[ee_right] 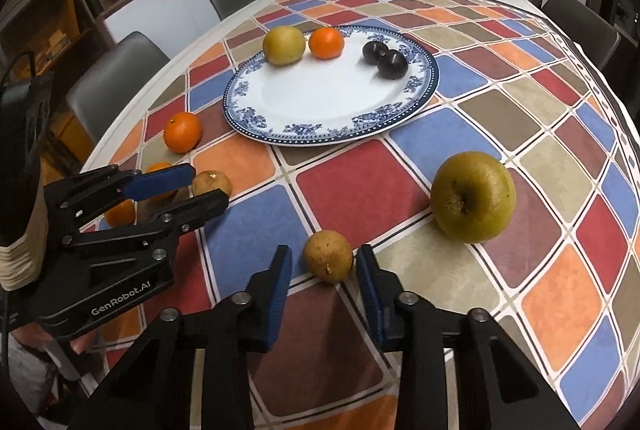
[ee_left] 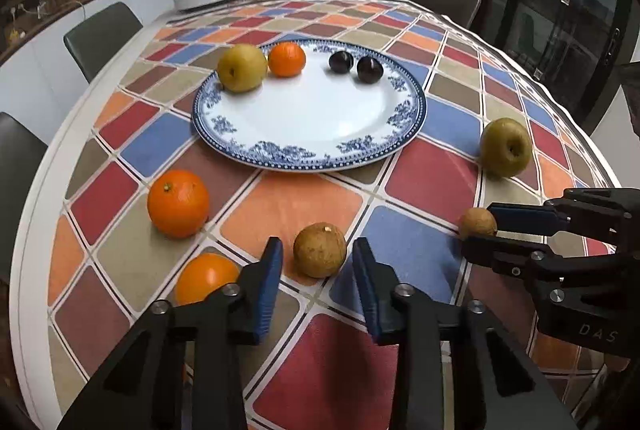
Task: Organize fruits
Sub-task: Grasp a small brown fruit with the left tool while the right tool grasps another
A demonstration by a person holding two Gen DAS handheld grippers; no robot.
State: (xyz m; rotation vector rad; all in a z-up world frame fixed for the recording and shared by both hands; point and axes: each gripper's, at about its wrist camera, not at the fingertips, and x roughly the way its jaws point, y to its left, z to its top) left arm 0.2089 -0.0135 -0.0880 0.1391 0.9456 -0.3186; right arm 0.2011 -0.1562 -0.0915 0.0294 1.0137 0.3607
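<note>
Left gripper (ee_left: pixel 316 262) stood with its jaws apart, straddling a small brown fruit (ee_left: pixel 319 250) that sat on the checked tablecloth (ee_left: pixel 292 202); a gap showed on both sides, no pad touching. Right gripper (ee_right: pixel 323 268) was likewise spread around a second small brown fruit (ee_right: pixel 328 256), the fruit lying closer to the right-hand pad; contact could not be judged.

Blue-and-white plate (ee_left: pixel 308 158) lay at 12 o'clock from the left gripper. On it: a yellow-green pear (ee_left: pixel 242 67) at its 10 o'clock rim, a small orange (ee_left: pixel 286 59) just beside it, and two dark plums (ee_left: pixel 341 62) touching each other near 1 o'clock.

Off the plate: a large orange (ee_left: pixel 178 203) at the plate's 8 o'clock, another orange (ee_left: pixel 206 276) at 9 o'clock of the left gripper and partly hidden behind its left finger. A large green pear (ee_right: pixel 473 196) sat at 2 o'clock from the right gripper, well apart from the plate.
</note>
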